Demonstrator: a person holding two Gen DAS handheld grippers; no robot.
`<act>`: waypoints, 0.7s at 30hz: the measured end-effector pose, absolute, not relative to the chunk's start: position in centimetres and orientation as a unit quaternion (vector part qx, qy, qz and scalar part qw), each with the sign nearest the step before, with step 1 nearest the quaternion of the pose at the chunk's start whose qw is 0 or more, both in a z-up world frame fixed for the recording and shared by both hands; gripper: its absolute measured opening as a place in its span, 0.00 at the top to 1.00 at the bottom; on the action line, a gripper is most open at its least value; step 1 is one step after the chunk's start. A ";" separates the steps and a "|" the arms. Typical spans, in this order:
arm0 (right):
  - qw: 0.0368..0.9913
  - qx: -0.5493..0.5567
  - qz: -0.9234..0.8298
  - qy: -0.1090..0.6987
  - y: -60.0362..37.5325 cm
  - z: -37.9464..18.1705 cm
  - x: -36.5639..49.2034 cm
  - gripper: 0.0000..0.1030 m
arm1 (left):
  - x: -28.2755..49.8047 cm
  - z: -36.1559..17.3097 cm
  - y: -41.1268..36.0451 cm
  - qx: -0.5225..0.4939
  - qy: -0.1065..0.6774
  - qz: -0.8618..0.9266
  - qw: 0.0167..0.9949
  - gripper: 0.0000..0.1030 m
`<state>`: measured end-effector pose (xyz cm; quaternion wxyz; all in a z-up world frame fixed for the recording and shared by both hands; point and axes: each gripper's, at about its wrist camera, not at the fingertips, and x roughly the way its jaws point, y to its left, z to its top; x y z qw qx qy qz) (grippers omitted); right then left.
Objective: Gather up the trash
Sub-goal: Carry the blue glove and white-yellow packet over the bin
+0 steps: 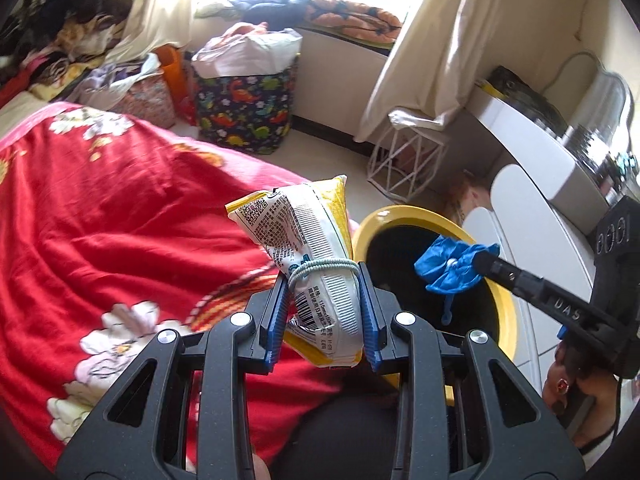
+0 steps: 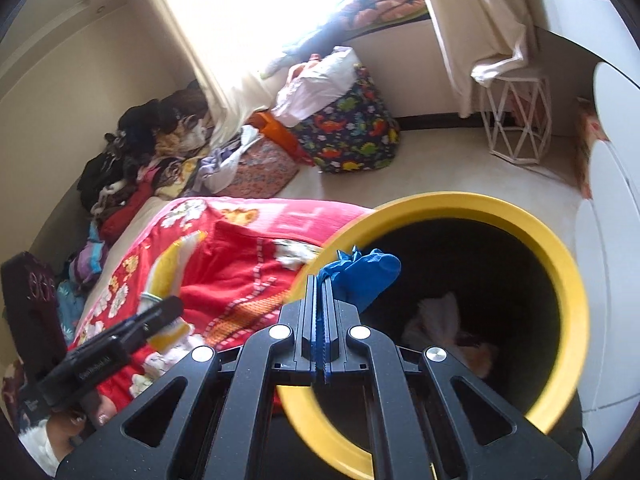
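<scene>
Both sets of jaws are closed on trash. On the left gripper (image 1: 324, 300), the blue-padded jaws stand a little apart and clamp a crumpled yellow-and-white plastic snack packet (image 1: 308, 248) across its lower half; a pale elastic band (image 1: 320, 270) is wrapped round the packet's middle, and its printed top sticks up and leans left above the fingers. This packet hangs over the edge of a red floral blanket (image 1: 120, 220) on a bed, just left of a round bin with a yellow rim and black interior (image 1: 505, 308).

On the right gripper (image 2: 321, 280), the jaws are pressed fully together, pinching a scrunched piece of thin blue plastic or cloth (image 2: 366, 274) (which it is cannot be told). The blue piece hangs over the near left side of the bin's opening, just inside the yellow rim (image 2: 552, 248). Pale crumpled rubbish (image 2: 436, 320) already lies at the bottom of the bin.

Behind, on the pale floor, stand a dark dinosaur-print fabric bag (image 2: 356, 136) stuffed with white material and a white wire-frame stand (image 2: 516, 124), beneath cream curtains (image 1: 432, 40).
</scene>
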<state>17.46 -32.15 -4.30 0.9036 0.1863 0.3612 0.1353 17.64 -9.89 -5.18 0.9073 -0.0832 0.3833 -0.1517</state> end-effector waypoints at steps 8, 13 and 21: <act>0.901 0.195 0.097 0.375 -35.5 -5.8 15.9 0.98 | 17.9 -5.4 -14.4 -0.049 0.389 -0.186 0.901 0.76; 0.897 0.203 0.087 0.383 -37.1 -6.6 15.3 0.98 | 18.0 -6.1 -16.9 -0.024 0.398 -0.203 0.894 0.76; 0.893 0.207 0.084 0.390 -38.0 -7.0 14.8 0.97 | 18.8 -7.5 -19.1 -0.005 0.414 -0.219 0.884 0.76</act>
